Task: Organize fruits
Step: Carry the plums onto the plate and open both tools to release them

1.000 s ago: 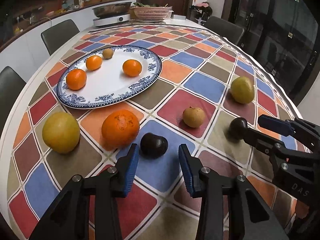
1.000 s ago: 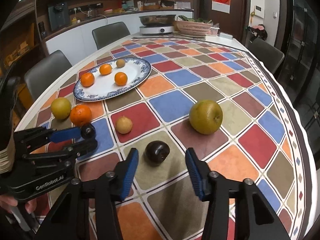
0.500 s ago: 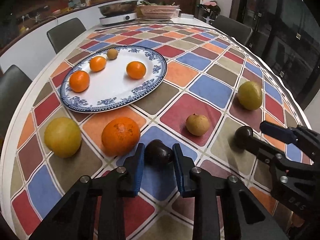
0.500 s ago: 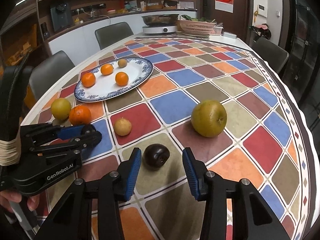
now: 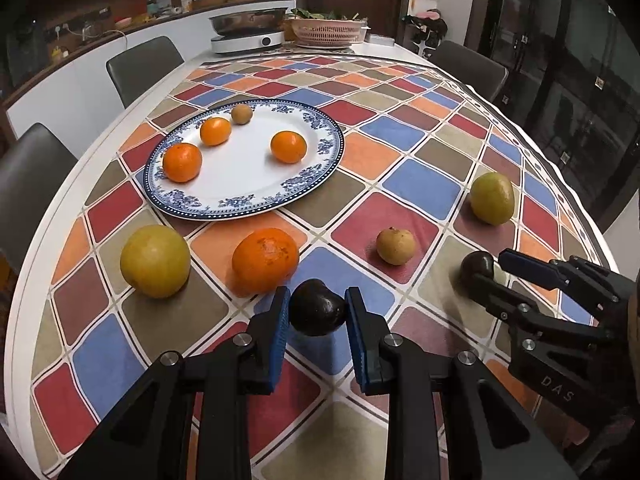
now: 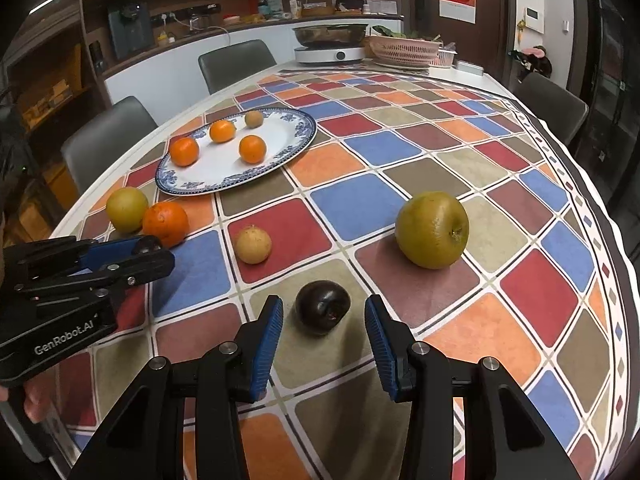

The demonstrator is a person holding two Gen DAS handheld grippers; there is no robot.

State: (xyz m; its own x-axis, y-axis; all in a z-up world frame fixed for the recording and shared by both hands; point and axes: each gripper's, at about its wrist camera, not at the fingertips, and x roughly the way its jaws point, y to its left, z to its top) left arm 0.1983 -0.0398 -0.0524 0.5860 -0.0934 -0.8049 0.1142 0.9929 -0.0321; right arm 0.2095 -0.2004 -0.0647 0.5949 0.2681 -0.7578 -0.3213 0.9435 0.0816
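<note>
Checkered in red, blue, orange and tan, the tablecloth (image 5: pixel 420 184) covers the dining table, with dark chairs and a kitchen counter behind it. Your right wrist view hides most of the first dark plum (image 6: pixel 147 243) behind your left gripper's fingers; only a sliver of it shows. From the left wrist view, the second dark plum (image 5: pixel 476 266) is partly covered by your right gripper (image 5: pixel 490 268), and you cannot tell there how wide that gripper stands.

Only the left wrist view shows the first dark plum (image 5: pixel 317 307) whole, with both blue pads of your left gripper (image 5: pixel 317 312) pressed against its sides, just in front of the large orange (image 5: pixel 265 260). Only the right wrist view shows your right gripper (image 6: pixel 323 320) spread wide, its pads on either side of the second dark plum (image 6: pixel 323 306) and clear of it; that plum rests on the cloth.

Nearby lie a yellow-green fruit (image 5: pixel 155 255), a small brown fruit (image 5: pixel 395 246) and a green pear (image 6: pixel 432 235). Three small oranges and a small brown fruit sit on the blue-rimmed plate (image 5: pixel 240 206).
</note>
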